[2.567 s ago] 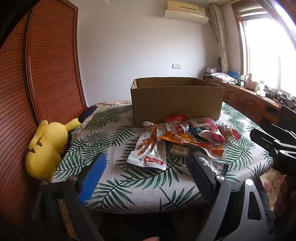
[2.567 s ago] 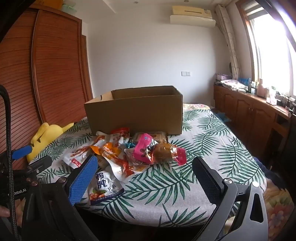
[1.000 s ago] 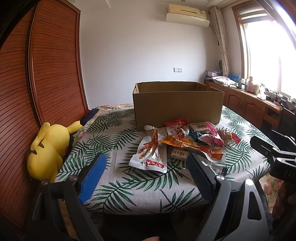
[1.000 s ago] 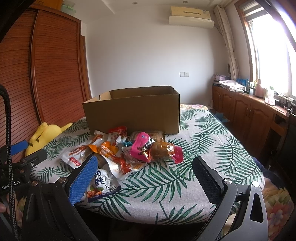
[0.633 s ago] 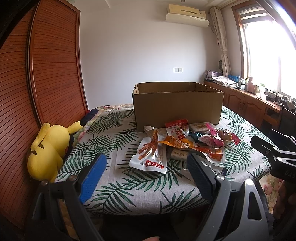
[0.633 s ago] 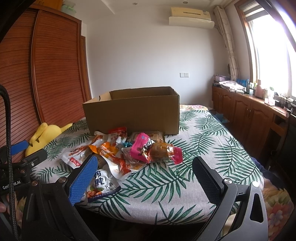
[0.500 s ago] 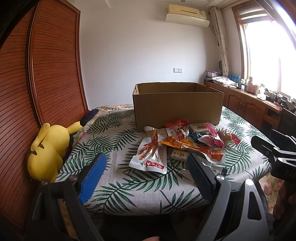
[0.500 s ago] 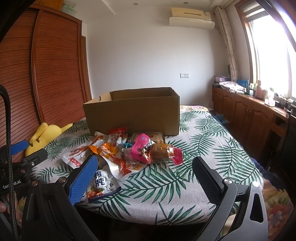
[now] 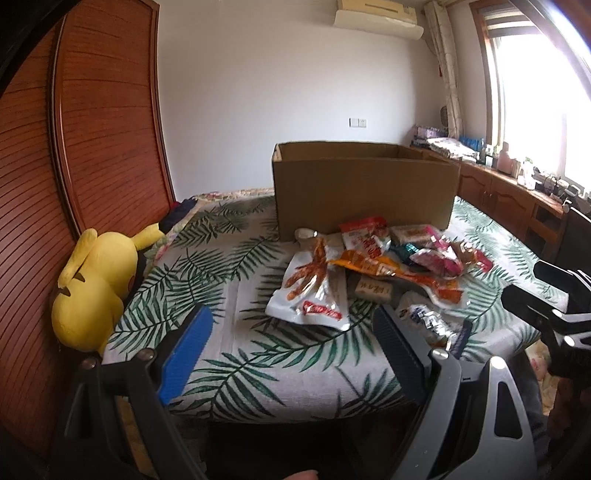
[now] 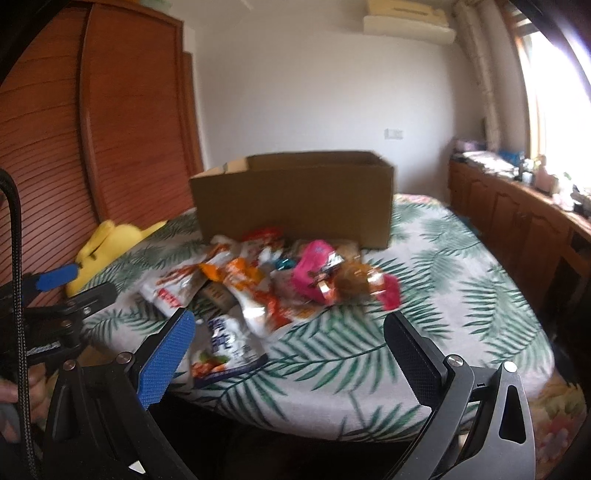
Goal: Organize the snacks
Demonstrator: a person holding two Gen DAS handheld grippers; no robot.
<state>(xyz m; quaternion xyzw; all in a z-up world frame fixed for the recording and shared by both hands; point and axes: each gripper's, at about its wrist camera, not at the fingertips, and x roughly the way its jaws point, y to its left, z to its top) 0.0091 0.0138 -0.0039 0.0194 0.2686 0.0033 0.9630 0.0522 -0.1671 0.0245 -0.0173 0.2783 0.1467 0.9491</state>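
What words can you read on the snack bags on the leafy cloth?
No text is clear enough to quote.
White pouch: red label, print too small to read.
Red packet: big Chinese characters, too blurred.
Brown packet: dark characters, too small.
Blue and white bag: big characters, smeared by motion blur.

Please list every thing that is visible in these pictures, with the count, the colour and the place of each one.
box: one, brown, open top, far on the table behind the snacks
snacks: a pile, exact count unclear; white, orange, red, pink packets; in front of the box
tablecloth: one, white with green leaves
plush toy: one, yellow, left table edge by the wooden door
air conditioner: one, cream, high on the wall
cabinets: brown, under the window, right
left gripper: open, empty
right gripper: open, empty
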